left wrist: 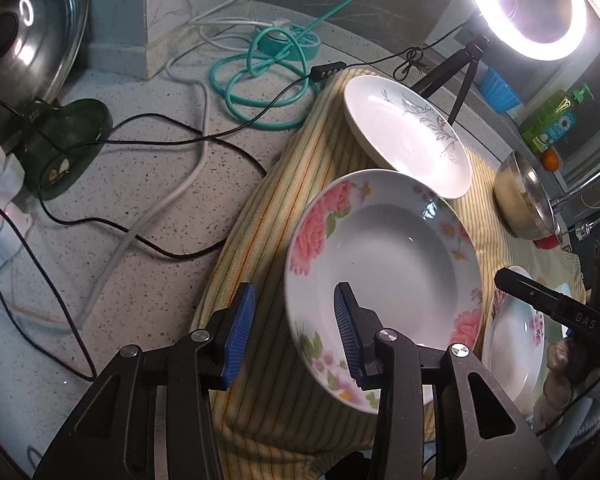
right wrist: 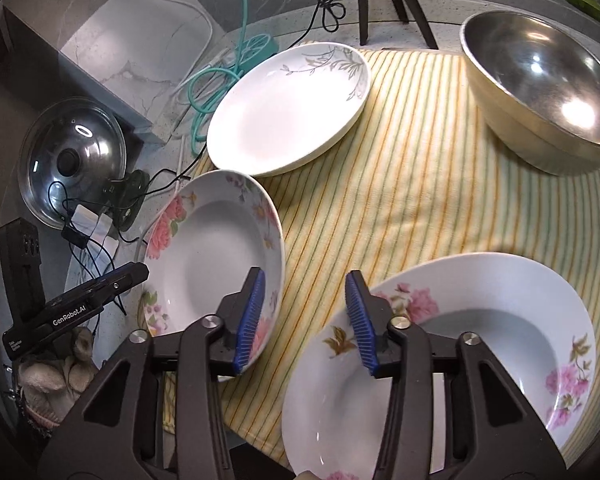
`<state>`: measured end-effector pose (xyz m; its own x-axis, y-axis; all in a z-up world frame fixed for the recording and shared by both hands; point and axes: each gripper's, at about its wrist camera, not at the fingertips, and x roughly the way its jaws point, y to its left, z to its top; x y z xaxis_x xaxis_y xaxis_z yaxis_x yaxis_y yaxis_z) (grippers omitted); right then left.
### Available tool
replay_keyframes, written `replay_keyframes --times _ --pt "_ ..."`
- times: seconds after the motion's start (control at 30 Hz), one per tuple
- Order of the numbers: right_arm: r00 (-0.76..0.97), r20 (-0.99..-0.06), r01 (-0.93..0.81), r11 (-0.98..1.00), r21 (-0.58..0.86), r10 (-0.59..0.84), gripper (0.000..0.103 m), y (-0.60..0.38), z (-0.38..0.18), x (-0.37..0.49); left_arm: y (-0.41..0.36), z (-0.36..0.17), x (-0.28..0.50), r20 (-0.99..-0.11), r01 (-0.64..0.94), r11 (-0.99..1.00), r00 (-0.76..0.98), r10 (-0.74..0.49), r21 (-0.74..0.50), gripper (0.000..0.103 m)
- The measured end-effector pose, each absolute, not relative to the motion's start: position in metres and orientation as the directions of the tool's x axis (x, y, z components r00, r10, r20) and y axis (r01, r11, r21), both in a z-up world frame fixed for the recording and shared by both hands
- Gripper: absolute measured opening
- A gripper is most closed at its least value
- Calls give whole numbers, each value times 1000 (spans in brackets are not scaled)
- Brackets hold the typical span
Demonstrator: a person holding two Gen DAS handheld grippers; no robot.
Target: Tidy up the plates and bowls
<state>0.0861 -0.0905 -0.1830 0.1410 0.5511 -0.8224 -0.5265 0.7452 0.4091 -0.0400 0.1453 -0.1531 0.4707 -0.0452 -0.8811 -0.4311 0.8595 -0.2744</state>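
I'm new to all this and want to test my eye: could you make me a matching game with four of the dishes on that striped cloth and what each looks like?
Things:
1. metal bowl
2. far plate
3. left plate
4. near plate

Looks:
A. pink roses on the rim, lies by the cloth's edge
B. grey leaf sprig
C. shiny, no pattern
D. purple-pink flowers, closest to the right gripper

Pairs: 1-C, 2-B, 3-A, 4-D

Bare striped cloth [right wrist: 412, 184] lay open mid-scene; plates [right wrist: 288, 108] crowded left, steel bowl [right wrist: 540, 92] blocked far right.
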Motion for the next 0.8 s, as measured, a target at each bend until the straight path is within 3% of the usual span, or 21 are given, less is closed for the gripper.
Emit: replay_keyframes --times 0.33,0.5,0.8 --pt "109 -842 -557 734 389 528 22 -72 -194 90 147 -161 -39 -882 -429 849 464 -86 -308 22" --pt "86 -847 -566 725 392 525 12 -64 -197 91 145 -162 -36 -880 -415 854 465 -99 -316 18" --pt "89 -852 -568 729 382 516 10 -59 -196 90 143 -160 -35 -881 -420 853 465 -91 -309 18"
